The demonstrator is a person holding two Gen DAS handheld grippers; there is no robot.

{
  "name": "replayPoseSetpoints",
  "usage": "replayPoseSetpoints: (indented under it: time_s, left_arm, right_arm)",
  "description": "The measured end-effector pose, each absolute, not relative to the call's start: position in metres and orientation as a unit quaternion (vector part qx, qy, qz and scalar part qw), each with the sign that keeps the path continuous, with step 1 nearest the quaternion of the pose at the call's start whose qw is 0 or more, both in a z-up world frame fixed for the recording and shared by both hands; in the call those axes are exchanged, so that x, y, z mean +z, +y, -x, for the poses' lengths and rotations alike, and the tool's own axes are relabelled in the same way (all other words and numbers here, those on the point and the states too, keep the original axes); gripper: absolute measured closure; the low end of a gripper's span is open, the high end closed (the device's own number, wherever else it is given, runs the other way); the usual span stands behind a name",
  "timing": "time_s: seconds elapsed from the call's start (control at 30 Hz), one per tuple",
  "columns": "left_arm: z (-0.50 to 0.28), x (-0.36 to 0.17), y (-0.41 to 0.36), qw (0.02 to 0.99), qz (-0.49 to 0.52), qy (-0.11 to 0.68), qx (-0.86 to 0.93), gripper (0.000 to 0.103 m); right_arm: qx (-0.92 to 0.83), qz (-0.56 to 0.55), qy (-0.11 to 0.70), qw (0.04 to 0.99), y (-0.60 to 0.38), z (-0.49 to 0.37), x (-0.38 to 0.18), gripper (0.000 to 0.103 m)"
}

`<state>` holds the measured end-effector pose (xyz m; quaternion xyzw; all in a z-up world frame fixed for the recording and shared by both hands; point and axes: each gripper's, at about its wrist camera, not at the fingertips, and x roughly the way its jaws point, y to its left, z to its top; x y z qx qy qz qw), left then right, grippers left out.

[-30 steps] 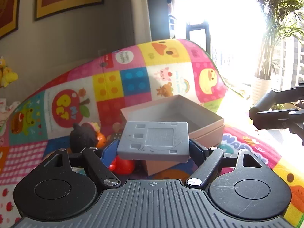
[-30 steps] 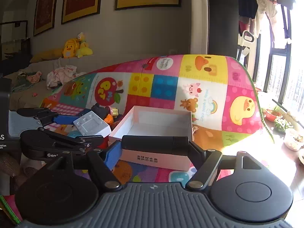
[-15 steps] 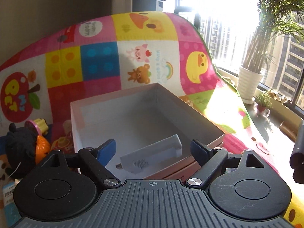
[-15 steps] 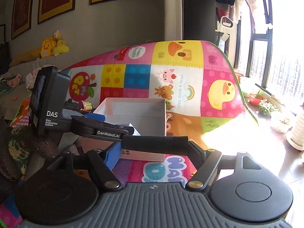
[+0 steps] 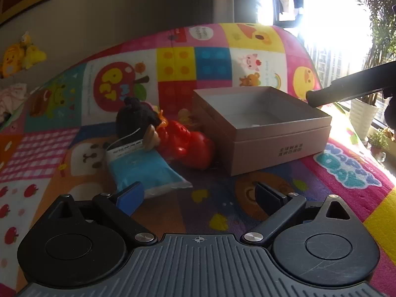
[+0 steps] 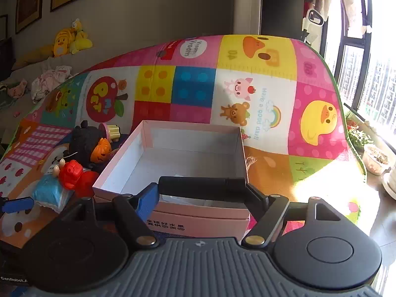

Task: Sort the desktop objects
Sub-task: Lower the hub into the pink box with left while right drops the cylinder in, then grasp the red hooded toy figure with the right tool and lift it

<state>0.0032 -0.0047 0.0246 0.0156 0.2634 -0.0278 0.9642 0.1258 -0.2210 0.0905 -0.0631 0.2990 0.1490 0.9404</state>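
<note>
Several things wait unsorted on the patchwork play mat [image 5: 74, 163], a blue plastic pouch [image 5: 146, 170], black plush toy [image 5: 135, 118] and red toy figure [image 5: 190, 146], by the left gripper [image 5: 198, 193], opening on nothing, while the right gripper [image 6: 200, 193] clamps a black cylinder [image 6: 203, 185] over the pink cardboard box [image 6: 198, 217].

Both wrist views look obliquely down, close over the play mat [image 5: 222, 212], sharing the open box [image 5: 262, 128] [image 6: 195, 153].
</note>
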Motion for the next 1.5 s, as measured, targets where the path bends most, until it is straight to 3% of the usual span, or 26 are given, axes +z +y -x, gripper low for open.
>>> replayPoseSetpoints:
  time_s: [0.3, 0.37, 0.7, 0.87, 1.03, 1.17, 1.5]
  left_arm:
    - [-0.001, 0.011, 0.020, 0.963, 0.010, 0.270, 0.008, 0.003]
    - [-0.001, 0.011, 0.018, 0.963, 0.008, 0.269, 0.001, 0.003]
    - [-0.010, 0.007, 0.030, 0.953, 0.050, 0.298, 0.011, 0.003]
    - [-0.010, 0.008, 0.029, 0.954, 0.044, 0.296, 0.012, 0.003]
    - [-0.009, 0.007, 0.029, 0.954, 0.047, 0.296, 0.013, 0.002]
    - [-0.005, 0.008, 0.029, 0.958, 0.048, 0.283, 0.009, 0.002]
    - [0.010, 0.008, 0.043, 0.949, 0.064, 0.306, -0.036, 0.001]
  right_arm:
    - [0.117, 0.062, 0.403, 0.905, -0.187, -0.234, 0.066, 0.028]
    - [0.109, 0.078, 0.389, 0.912, -0.180, -0.238, 0.066, 0.024]
    - [0.212, 0.160, 0.297, 0.917, -0.127, -0.160, 0.085, 0.023]
    - [0.300, 0.220, 0.228, 0.900, -0.085, -0.111, 0.085, 0.028]
    - [0.330, 0.176, 0.289, 0.881, -0.044, -0.125, 0.075, 0.030]
    - [0.345, 0.123, 0.359, 0.859, -0.028, -0.153, 0.063, 0.045]
    - [0.406, 0.114, 0.379, 0.824, -0.085, -0.100, 0.067, 0.050]
